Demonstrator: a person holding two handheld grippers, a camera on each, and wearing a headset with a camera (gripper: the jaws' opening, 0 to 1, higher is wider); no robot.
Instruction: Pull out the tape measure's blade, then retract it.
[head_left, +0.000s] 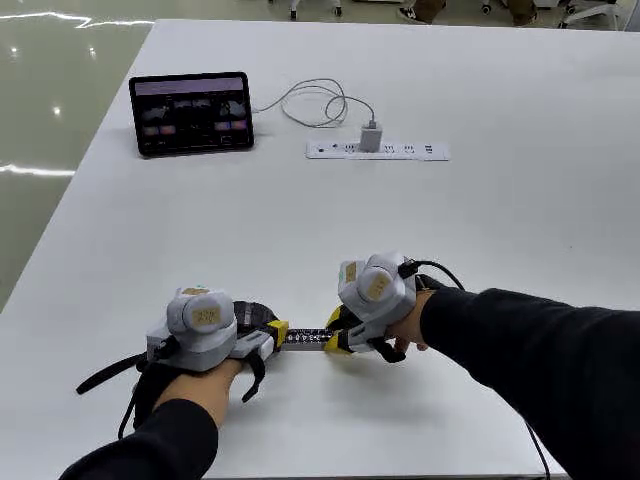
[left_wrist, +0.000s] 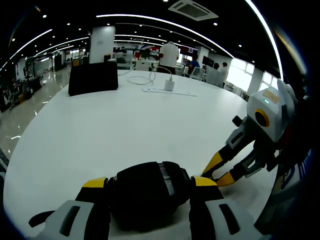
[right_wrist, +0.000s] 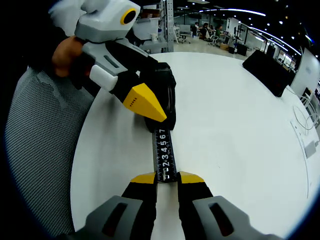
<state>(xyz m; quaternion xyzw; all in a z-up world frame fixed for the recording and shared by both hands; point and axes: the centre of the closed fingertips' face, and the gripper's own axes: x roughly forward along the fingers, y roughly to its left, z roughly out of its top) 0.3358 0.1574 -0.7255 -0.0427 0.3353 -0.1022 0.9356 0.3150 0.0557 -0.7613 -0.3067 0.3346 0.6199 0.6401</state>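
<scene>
The left gripper (left_wrist: 150, 182) squeezes the black tape measure (left_wrist: 150, 197) on the white table (head_left: 400, 220). The right gripper (right_wrist: 167, 178) pinches the end of the blade (right_wrist: 163, 150). The blade lies flat and points straight from one gripper to the other.

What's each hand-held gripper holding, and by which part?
Left hand-held gripper clamps the tape measure case by its sides; right hand-held gripper pinches the blade near its tip.

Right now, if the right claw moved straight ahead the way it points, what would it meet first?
The right claw would likely first meet the black case, along the blade it pinches; the left claw grips that case.
</scene>
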